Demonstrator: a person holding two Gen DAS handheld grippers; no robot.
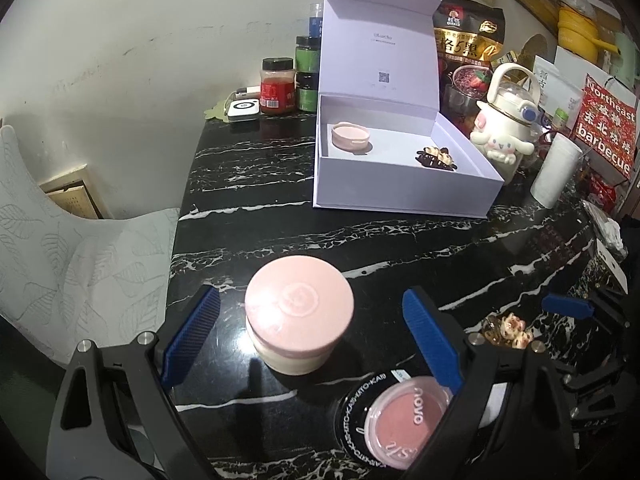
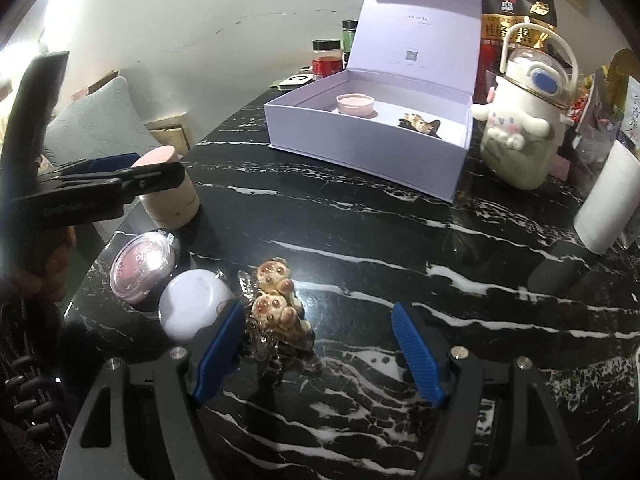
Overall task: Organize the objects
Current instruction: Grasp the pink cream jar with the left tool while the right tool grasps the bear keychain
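The left hand-held gripper (image 1: 312, 336) stands wide open around the round cream jar with a flat pink lid (image 1: 299, 314), blue ribbed pads on either side with a gap to each — nothing gripped. It tilts downward over the black white-veined marble worktop (image 1: 400, 240), close to the rounded near-left edge. Beside its right finger lies a round pink blush compact in a black-rimmed case (image 1: 400, 420). The right hand-held gripper (image 2: 320, 344) is partly open and empty, also pitched down; the beige bear-shaped hair clips (image 2: 276, 300) sit just inside its left pad, a small white round lid (image 2: 192, 308) further left. Beyond both stretches bare marble — then the open lilac hinged gift box (image 1: 400, 192), holding a shallow pink dish (image 1: 350, 136) and a dark clip (image 1: 436, 158).
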